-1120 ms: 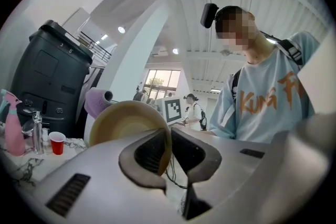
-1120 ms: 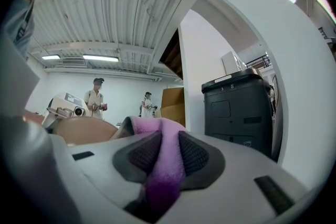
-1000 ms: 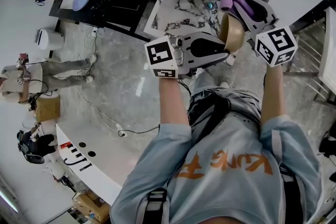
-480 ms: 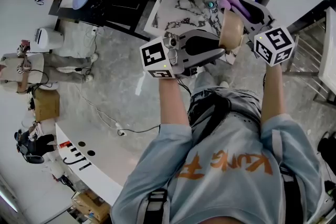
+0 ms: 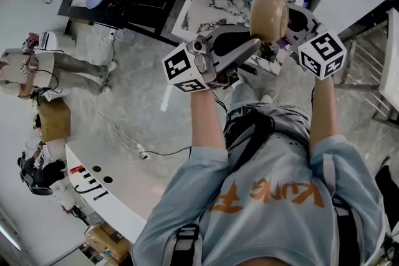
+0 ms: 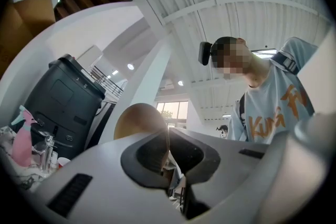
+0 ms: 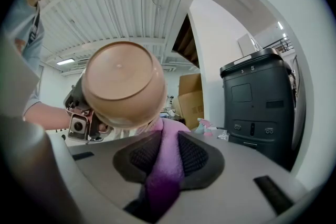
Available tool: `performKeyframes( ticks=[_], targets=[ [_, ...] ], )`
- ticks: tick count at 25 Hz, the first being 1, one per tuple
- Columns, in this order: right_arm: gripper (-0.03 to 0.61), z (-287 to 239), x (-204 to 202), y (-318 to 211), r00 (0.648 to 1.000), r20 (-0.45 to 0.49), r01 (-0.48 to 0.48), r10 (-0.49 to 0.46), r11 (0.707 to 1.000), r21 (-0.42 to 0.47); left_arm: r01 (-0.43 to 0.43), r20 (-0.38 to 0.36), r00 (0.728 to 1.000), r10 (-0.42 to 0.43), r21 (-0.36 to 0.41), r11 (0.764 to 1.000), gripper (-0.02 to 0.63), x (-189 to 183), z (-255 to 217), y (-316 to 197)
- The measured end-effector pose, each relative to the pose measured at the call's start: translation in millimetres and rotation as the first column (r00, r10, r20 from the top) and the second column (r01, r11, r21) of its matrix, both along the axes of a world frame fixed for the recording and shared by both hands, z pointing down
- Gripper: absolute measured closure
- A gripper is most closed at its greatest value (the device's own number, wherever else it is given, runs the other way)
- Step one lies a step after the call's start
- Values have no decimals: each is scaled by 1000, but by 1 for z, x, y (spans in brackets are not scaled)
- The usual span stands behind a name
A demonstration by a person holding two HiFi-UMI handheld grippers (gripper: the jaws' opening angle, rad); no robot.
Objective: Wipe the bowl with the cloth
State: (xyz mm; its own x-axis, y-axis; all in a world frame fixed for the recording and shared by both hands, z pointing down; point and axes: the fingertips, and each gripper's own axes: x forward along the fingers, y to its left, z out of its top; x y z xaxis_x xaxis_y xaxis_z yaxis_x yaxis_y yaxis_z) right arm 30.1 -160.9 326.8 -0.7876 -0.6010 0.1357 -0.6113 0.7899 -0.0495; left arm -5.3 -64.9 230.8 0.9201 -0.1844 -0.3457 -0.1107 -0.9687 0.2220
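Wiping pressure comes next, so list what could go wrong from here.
1. The left gripper, jaws just closed tighter, holds the bowl in mid-air by its thin rim alone; a push from the cloth in the right gripper may lever it loose.
2. A dropped bowl could hit the marble table below.

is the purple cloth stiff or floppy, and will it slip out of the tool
Probably floppy: the cloth squeezes thin and bunched in the right tool. Unlikely to slip, since textured pads pinch it. Its free end should mould to the bowl.
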Motion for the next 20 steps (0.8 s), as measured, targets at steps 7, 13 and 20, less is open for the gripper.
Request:
performKeyframes(
  ticks=[7, 13, 20],
  targets=[
    [466, 2, -30, 23, 988, -22, 155, -155, 988, 7, 162, -50, 985, -164, -47, 986, 581, -20, -5, -22],
    [466, 1, -44, 33, 973, -8, 230, -230, 973, 8, 255, -20, 966, -258, -99, 962, 581, -32, 4, -37],
    [466, -1, -43, 42, 962, 1, 274, -274, 962, 12, 320, -5, 946, -324, -143, 937, 583, -39, 12, -51]
  ],
)
